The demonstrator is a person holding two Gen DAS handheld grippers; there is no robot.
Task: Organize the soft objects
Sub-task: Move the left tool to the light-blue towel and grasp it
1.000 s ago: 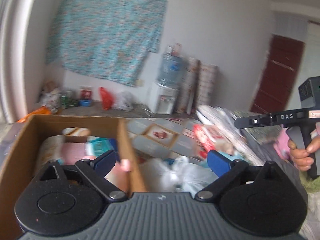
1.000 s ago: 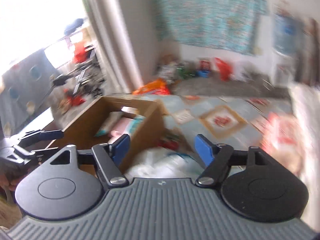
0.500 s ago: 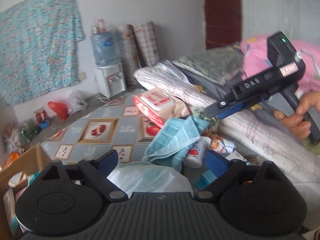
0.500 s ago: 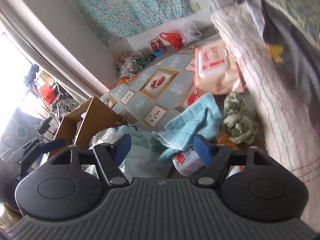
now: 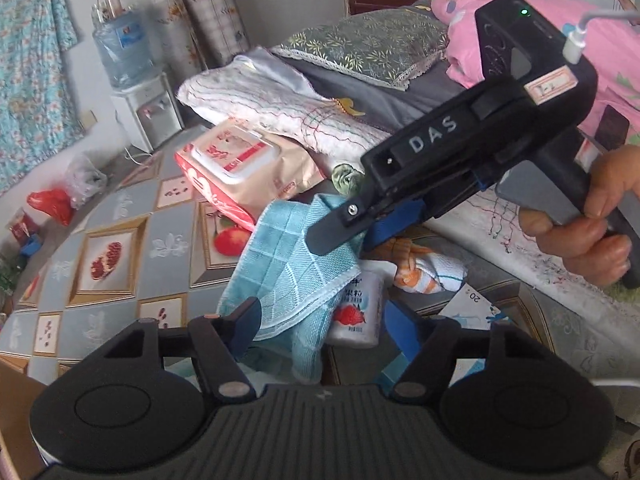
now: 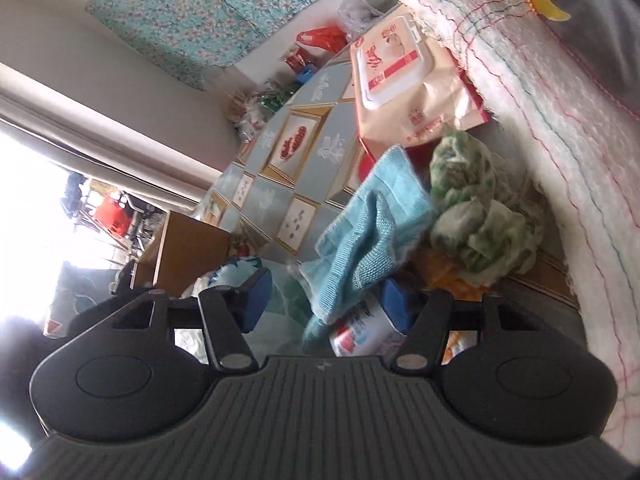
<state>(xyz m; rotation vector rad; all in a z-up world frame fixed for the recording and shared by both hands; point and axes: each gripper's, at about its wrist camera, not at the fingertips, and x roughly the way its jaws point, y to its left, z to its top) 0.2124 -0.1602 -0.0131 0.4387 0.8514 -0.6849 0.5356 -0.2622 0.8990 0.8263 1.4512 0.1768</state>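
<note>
Light-blue towel [image 5: 294, 264] lies crumpled on the patterned floor mat [image 5: 120, 216], draped over a white strawberry bottle [image 5: 356, 308], just below the wet-wipes pack [image 5: 240, 168] and beside a green-white cloth [image 6: 476, 216]. Left gripper [image 5: 324, 330]: jaws apart and closing, towel's lower edge between them, pads not pressing. Right gripper [image 6: 332, 296]: jaws apart and closing, towel and bottle between them, no clamp visible. Cardboard box [image 6: 188, 244] sits well apart.
</note>
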